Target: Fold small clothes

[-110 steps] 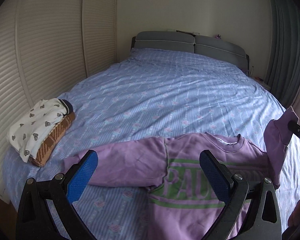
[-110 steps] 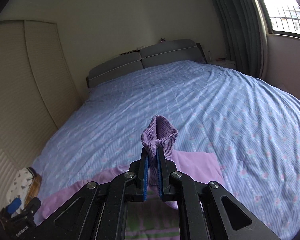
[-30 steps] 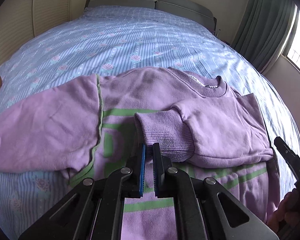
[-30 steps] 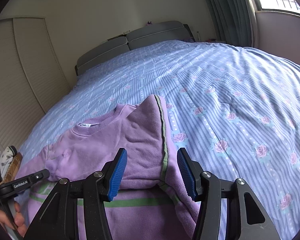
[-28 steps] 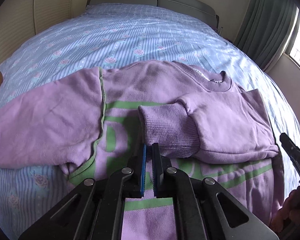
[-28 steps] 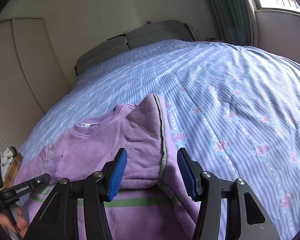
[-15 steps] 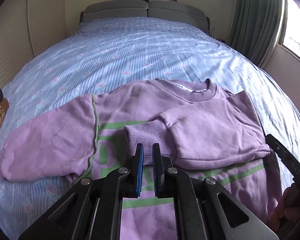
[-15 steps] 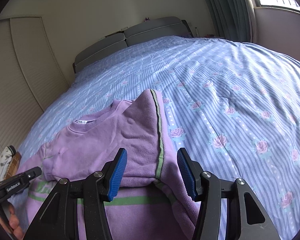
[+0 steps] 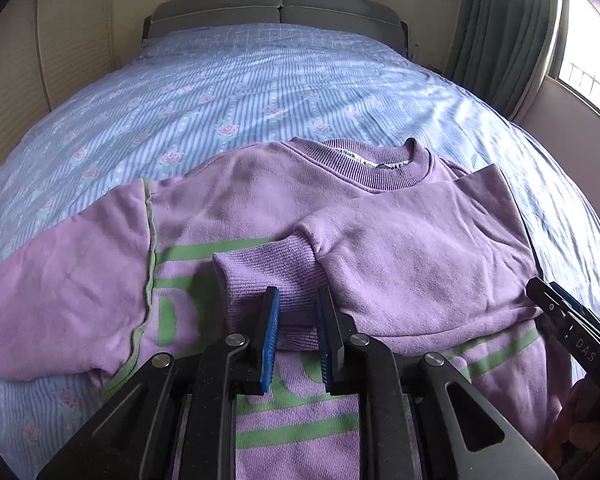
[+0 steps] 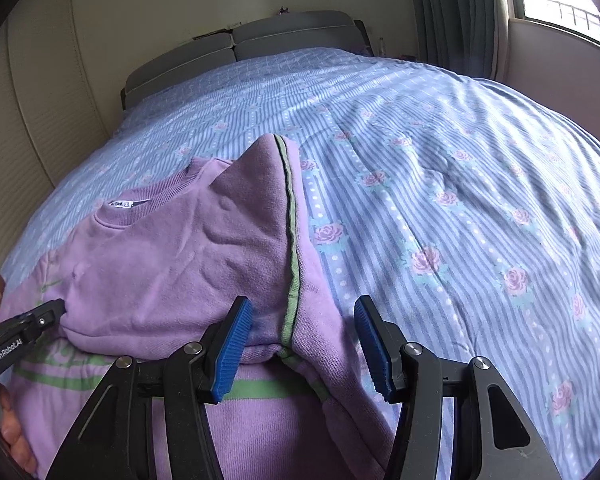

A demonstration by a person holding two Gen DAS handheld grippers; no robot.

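A bed (image 9: 260,92) covered by a blue striped sheet with rose prints fills most of both views. A grey padded headboard (image 9: 276,6) is set against a cream wall at the far end, slatted cream wardrobe doors (image 10: 28,120) run along one side, and grey-green curtains (image 9: 496,32) hang beside a bright window (image 9: 588,68) on the other.

A purple sweatshirt (image 9: 236,208) with green lettering and green stripes is laid flat on the near part of the bed, its neck turned toward the headboard. One sleeve is spread out sideways across the sheet; the other sleeve (image 9: 412,248) is folded across the chest, so that its ribbed cuff (image 9: 268,276) lies over the green print.

The left gripper (image 9: 296,334) is held low over the chest of the sweatshirt, pointing toward the headboard. Its blue pads are parted by a narrow gap; the near edge of the cuff is seen between the tips, and whether cloth is touched cannot be told.

The right gripper (image 10: 306,344) is held over the folded shoulder, spread wide, with nothing grasped. The green shoulder seam (image 10: 290,240) is seen running up between its tips.
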